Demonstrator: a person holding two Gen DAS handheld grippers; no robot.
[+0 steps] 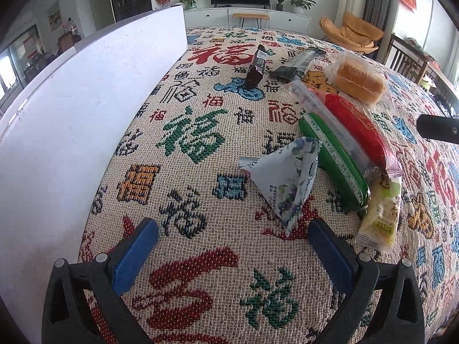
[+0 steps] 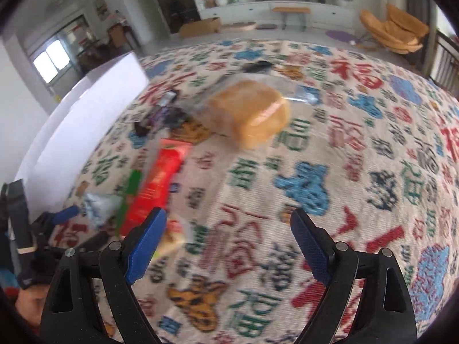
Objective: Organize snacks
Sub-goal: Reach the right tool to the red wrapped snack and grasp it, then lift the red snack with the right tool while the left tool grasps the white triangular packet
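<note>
Snacks lie scattered on a patterned woven cloth [image 1: 200, 243]. My left gripper [image 1: 233, 238] hovers open just short of a white triangular pouch [image 1: 289, 177]. Beside the pouch lie a green packet [image 1: 332, 160], a red packet [image 1: 358, 126], a pale yellow packet [image 1: 381, 215], wrapped bread [image 1: 358, 78] and two dark bars [image 1: 255, 67]. My right gripper [image 2: 228, 229] is open above bare cloth, with the bread [image 2: 249, 111] well ahead and the red packet [image 2: 157, 183] to its left. The right wrist view is motion-blurred.
A tall white box wall [image 1: 86, 100] stands along the left side of the cloth. The other gripper's black tip [image 1: 436, 129] pokes in at the right edge. A room with a TV, plants and an orange chair lies beyond.
</note>
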